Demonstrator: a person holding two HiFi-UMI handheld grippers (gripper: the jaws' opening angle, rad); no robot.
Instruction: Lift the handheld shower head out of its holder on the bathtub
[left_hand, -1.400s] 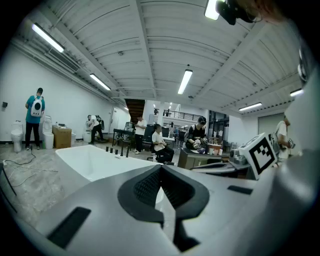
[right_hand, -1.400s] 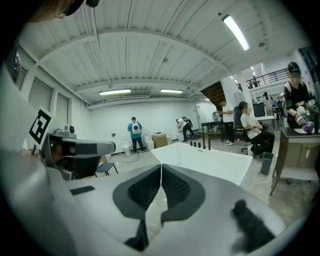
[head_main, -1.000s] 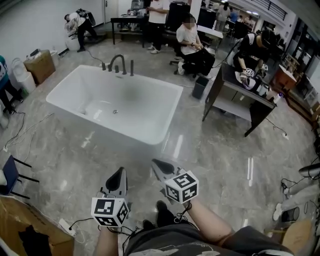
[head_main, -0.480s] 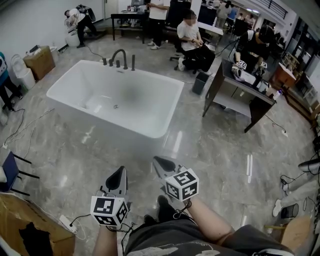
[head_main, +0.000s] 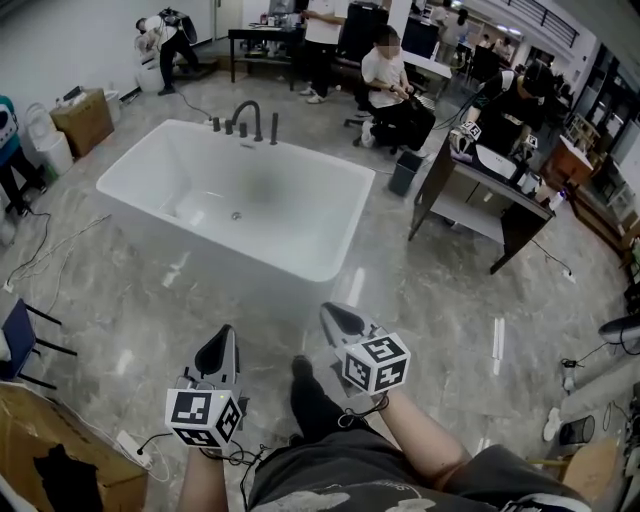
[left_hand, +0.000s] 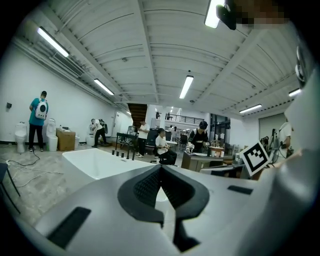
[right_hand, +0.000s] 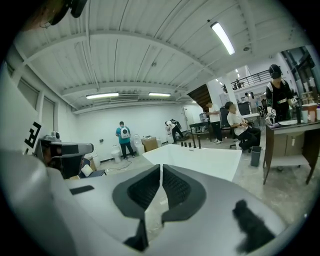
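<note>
Left gripper (head_main: 220, 343) is held low in front of the person's body. Its dark jaws are pressed together at the tips with nothing between them, which the left gripper view (left_hand: 161, 169) shows plainly. Its marker cube (head_main: 205, 417) sits at the near end, with the bare left forearm (head_main: 212, 482) running back from it towards the bottom edge. This gripper points almost straight ahead, tipped a little downward.

The right gripper (head_main: 334, 316) is level with it and a little apart. It is angled so that its tip leans inward, towards the left gripper's line. Its jaws are also closed and empty, with only a hairline seam between the pads in the right gripper view (right_hand: 161, 169). Its marker cube (head_main: 377, 362) faces up and to the right, and the right forearm (head_main: 425, 447) comes in from the lower right with the elbow bent outward. A dark shoe (head_main: 305, 392) shows on the grey marble floor (head_main: 150, 300) between the two grippers.

The white bathtub (head_main: 300, 268) stands ahead, well apart from both grippers across bare floor. A row of dark fittings stands on its far rim around an arched faucet (head_main: 246, 108). The shower head (head_main: 273, 128) appears to be the slim upright rod at the right end of that row, seated in its holder, though it is too small to be sure. Both gripper views show the bathtub (left_hand: 97, 162) (right_hand: 202, 161) beyond the jaws.
</note>
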